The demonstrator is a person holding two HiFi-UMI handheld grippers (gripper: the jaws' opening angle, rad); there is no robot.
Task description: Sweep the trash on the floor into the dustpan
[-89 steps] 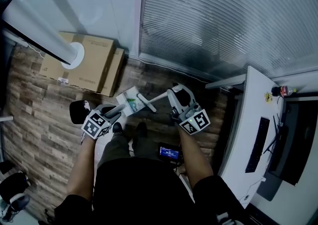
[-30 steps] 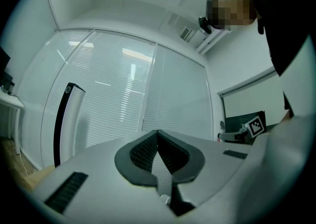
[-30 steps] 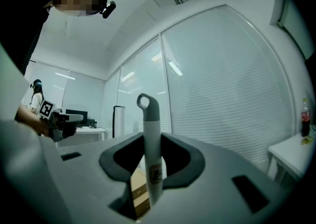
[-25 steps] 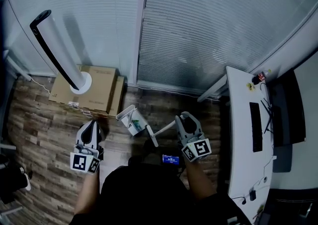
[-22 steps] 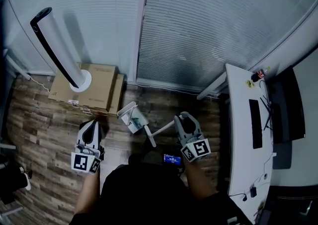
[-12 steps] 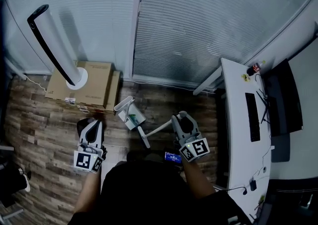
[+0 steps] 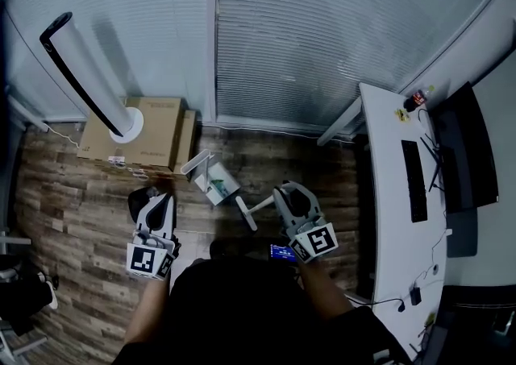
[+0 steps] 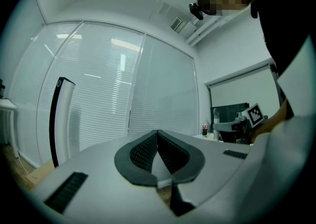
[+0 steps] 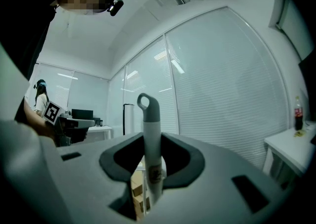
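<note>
The right tongs [image 9: 150, 164] are clenched on the white handle [image 9: 149, 124] of the dustpan [image 7: 212, 181], whose pan lies down at the wood floor [image 7: 72, 194] near the cardboard boxes [image 7: 149, 131], while the left tongs [image 8: 158, 157] are clenched shut on nothing.

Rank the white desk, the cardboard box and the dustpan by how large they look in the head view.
1. white desk, though it stands nearer the camera than the floor items
2. cardboard box
3. dustpan
</note>
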